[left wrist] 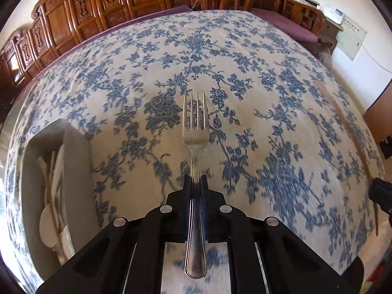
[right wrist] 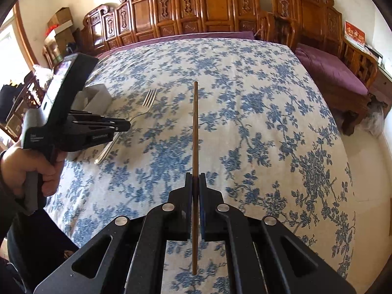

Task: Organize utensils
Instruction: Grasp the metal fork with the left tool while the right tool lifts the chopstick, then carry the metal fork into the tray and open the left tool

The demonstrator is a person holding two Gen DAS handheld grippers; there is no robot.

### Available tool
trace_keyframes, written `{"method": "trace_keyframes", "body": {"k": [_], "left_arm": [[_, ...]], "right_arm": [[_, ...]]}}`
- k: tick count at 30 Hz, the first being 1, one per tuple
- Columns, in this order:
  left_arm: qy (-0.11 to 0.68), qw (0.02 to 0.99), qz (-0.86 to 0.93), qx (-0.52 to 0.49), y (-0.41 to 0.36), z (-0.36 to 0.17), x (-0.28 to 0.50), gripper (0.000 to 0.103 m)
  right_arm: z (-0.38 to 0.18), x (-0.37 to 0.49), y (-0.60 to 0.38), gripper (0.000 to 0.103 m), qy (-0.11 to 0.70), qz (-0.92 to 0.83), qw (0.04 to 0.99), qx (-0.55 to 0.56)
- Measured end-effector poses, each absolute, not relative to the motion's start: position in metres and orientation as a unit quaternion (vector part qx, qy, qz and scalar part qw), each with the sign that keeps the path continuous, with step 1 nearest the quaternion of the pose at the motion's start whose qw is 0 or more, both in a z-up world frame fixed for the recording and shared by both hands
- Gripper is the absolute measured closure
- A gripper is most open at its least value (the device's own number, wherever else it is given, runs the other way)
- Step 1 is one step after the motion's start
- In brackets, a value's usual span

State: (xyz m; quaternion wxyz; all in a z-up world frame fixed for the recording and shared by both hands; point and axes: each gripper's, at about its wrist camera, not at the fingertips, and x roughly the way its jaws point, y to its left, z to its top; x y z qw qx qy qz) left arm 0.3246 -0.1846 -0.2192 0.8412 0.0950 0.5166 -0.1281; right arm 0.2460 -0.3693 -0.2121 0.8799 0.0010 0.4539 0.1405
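My left gripper (left wrist: 196, 180) is shut on a steel fork (left wrist: 195, 122), tines pointing forward, held above the blue-flowered tablecloth (left wrist: 269, 98). The fork (right wrist: 147, 103) and left gripper (right wrist: 127, 125) also show in the right wrist view. A white utensil tray (left wrist: 73, 161) with pale spoons and sticks lies at the left of the left wrist view; it also shows behind the left gripper in the right wrist view (right wrist: 96, 95). My right gripper (right wrist: 195, 180) is shut on a brown wooden chopstick (right wrist: 195, 127) pointing forward above the cloth.
Carved wooden benches (right wrist: 208, 7) with purple cushions (right wrist: 330, 71) ring the far and right sides of the table. Another thin chopstick (left wrist: 352, 134) lies on the cloth at the right of the left wrist view. The right gripper's tip (left wrist: 382, 193) shows at that edge.
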Motion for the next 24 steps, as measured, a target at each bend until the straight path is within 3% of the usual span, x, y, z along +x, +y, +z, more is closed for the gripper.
{"method": "trace_keyframes", "body": {"k": [24], "left_arm": [[0.449,0.882,-0.125,0.069,-0.093,-0.132,0.267,0.097]], "right_arm": [[-0.161,0.231,-0.293,0.097,0.414,0.171,0.893,-0.034]]}}
